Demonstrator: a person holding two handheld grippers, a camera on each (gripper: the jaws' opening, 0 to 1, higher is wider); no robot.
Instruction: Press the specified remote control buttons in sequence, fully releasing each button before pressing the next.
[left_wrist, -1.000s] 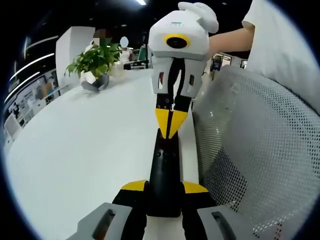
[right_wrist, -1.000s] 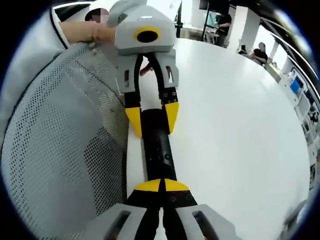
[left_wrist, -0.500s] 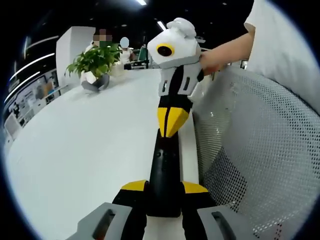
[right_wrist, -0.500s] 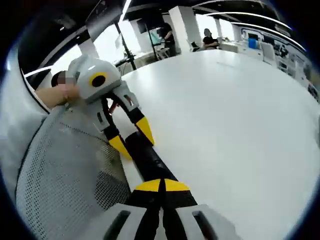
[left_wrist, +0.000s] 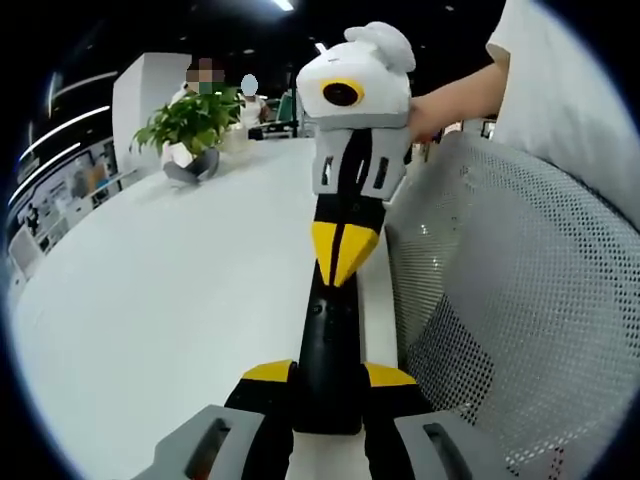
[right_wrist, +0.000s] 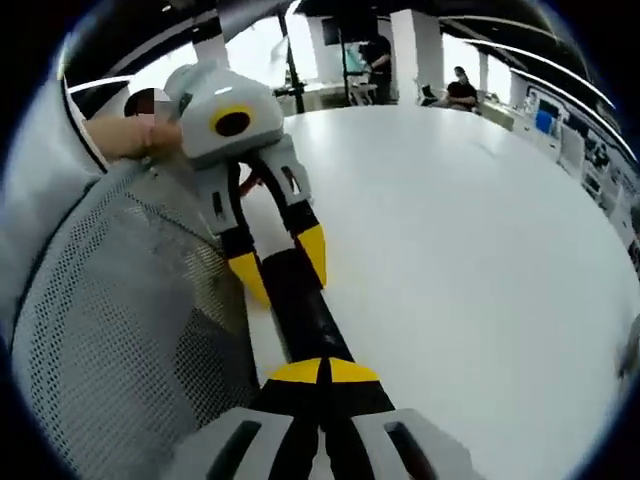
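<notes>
Spanning both views, white surface (left_wrist: 150, 300) seen beside mesh chair back (left_wrist: 520, 320). Black remote (left_wrist: 328, 345) laid along surface edge, gripped at one end between jaws of left tool (left_wrist: 328, 372). Right tool (right_wrist: 322, 372) seen pressed together, tips set on remote's other end. Potted plant (left_wrist: 190, 135) noted far back.

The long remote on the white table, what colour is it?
Black. The long black remote control shows best in the left gripper view.
</notes>
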